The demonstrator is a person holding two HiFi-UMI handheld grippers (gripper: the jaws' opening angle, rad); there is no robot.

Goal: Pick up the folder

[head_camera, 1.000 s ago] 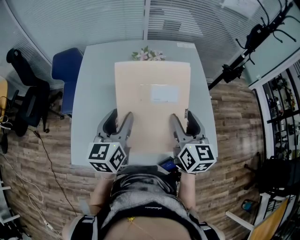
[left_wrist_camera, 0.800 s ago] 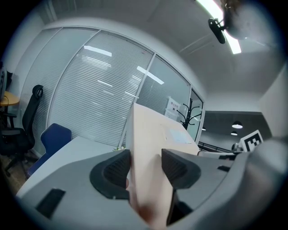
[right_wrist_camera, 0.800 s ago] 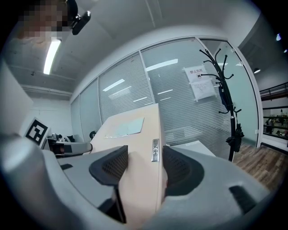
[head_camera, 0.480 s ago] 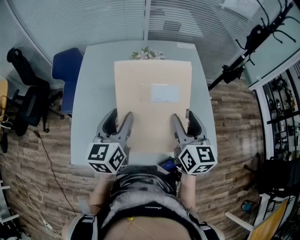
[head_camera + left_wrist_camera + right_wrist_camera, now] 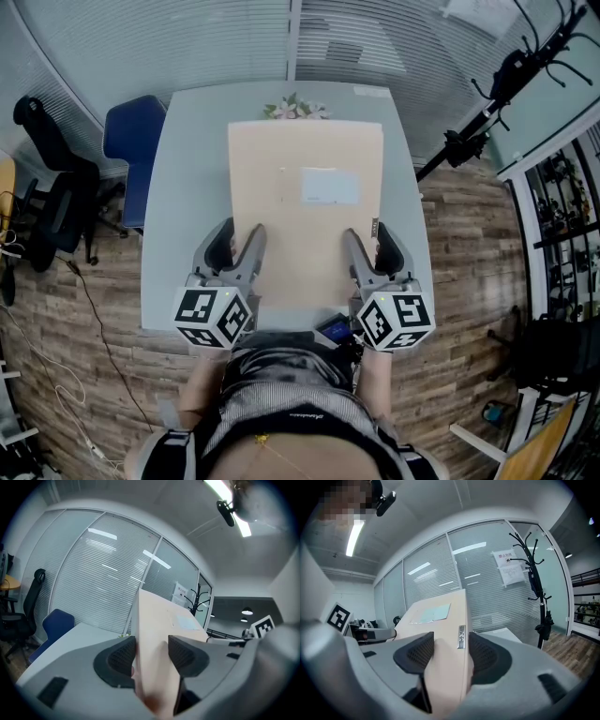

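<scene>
Left claw (image 5: 241, 230) pinches the near left corner of the folder (image 5: 305, 216). In the left gripper view its two ribbed pads sit against the folder, one on each side. Right claw (image 5: 367, 232) has the near right corner between its jaws, which are closing on it. The right gripper view shows both pads against the folder, the outer one just beside a small metal clip (image 5: 461, 637) on the folder's side. Each claw carries a marker cube (image 5: 214, 316) at its near end, close to the person's body. Both claws point away from the person.

The folder is wide, thick and cream-coloured, and it lies roughly flat, lengthwise away from the person. It is over the middle of the grey worktop (image 5: 187, 187). In the left gripper view its far end stands above the worktop's surface, not on it. A pale label (image 5: 328, 187) sits on its upper face, right of centre.

Past the folder's far edge, a small bunch of flowers (image 5: 295, 109) shows at the back of the worktop. A blue chair (image 5: 131, 141) stands at the worktop's far left corner, and a black chair (image 5: 56, 197) is further left on the wooden floor (image 5: 469, 262). A black coat stand (image 5: 532, 573) is off to the right. A glass wall (image 5: 216, 37) with blinds closes the room behind.
</scene>
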